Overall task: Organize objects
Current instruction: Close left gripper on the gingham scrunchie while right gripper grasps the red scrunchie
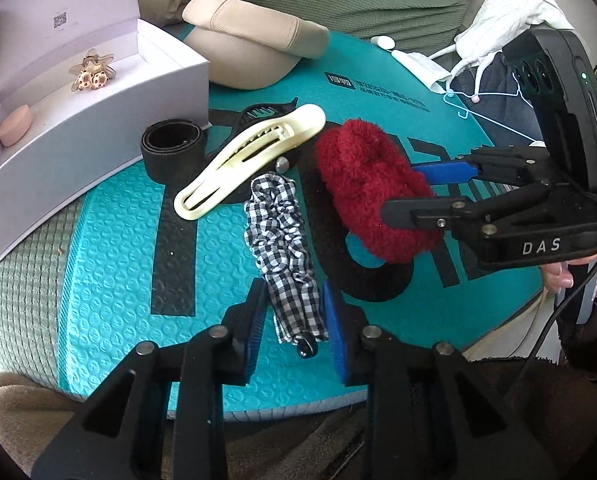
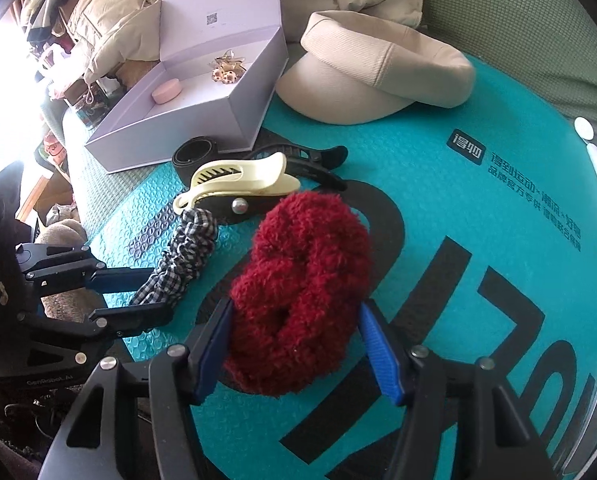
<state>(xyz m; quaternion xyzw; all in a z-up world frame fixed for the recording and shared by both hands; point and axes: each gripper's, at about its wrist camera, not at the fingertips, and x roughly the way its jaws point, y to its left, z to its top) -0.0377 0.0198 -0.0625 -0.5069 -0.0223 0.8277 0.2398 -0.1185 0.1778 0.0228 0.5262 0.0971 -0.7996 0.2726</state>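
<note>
A black-and-white checked scrunchie (image 1: 282, 232) lies stretched out on the teal mat (image 1: 118, 240). My left gripper (image 1: 296, 314) is shut on its near end, both pads against the fabric; in the right wrist view the left gripper (image 2: 150, 296) comes in from the left onto the checked scrunchie (image 2: 186, 252). A fluffy dark red scrunchie (image 2: 302, 280) rests on the mat between the fingers of my right gripper (image 2: 298, 344). Its left pad touches the fluff and its right pad stands just clear. From the left wrist view the right gripper (image 1: 402, 192) straddles the red scrunchie (image 1: 362, 176).
A cream hair clip (image 1: 250, 156) lies over a black clip (image 2: 298, 160), beside a rolled black band (image 1: 172, 148). An open lavender box (image 1: 98, 120) at the back left holds a pink oval piece (image 1: 15, 130) and a butterfly clip (image 1: 92, 72). A beige cap (image 2: 378, 72) sits behind.
</note>
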